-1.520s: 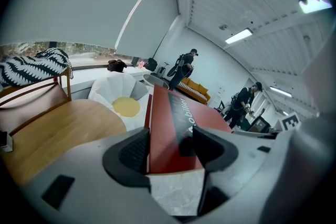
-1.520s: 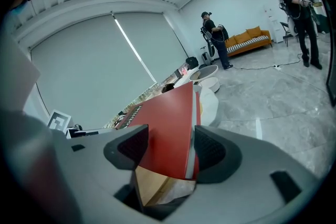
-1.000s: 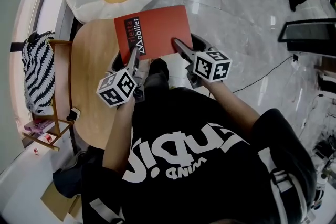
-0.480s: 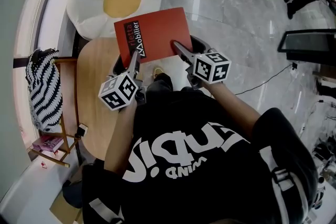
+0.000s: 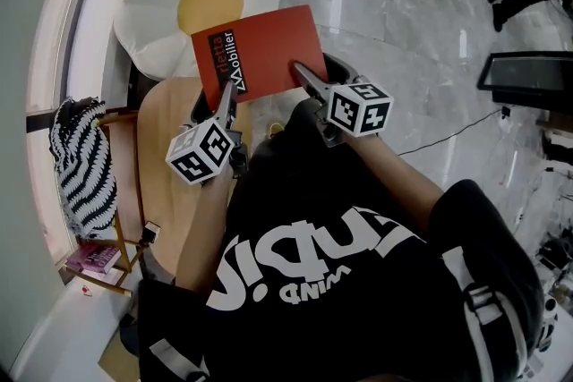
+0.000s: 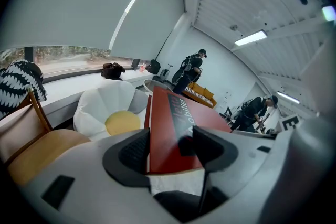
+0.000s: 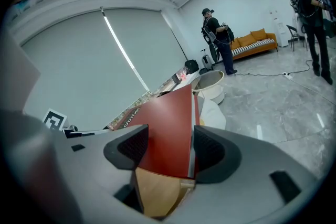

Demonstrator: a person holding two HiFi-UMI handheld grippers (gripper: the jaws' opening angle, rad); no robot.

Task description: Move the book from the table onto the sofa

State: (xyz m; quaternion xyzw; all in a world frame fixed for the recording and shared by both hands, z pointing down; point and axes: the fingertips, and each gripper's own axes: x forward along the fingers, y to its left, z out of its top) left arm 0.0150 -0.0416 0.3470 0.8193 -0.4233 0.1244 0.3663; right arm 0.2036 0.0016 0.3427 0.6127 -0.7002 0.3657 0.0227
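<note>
Head view: we hold the red book [image 5: 260, 49] raised above the wooden table [image 5: 170, 165], its far edge over the white flower-shaped seat [image 5: 161, 4]. Left gripper [image 5: 229, 96] is clamped on the book's near left edge. Right gripper [image 5: 301, 72] is clamped on the near right edge, jaws pressed against both covers.

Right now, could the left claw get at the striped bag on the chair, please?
Probably not: the left claw is shut on the red book, as is the right claw, and the striped bag sits off to its left, past the wooden table.
</note>
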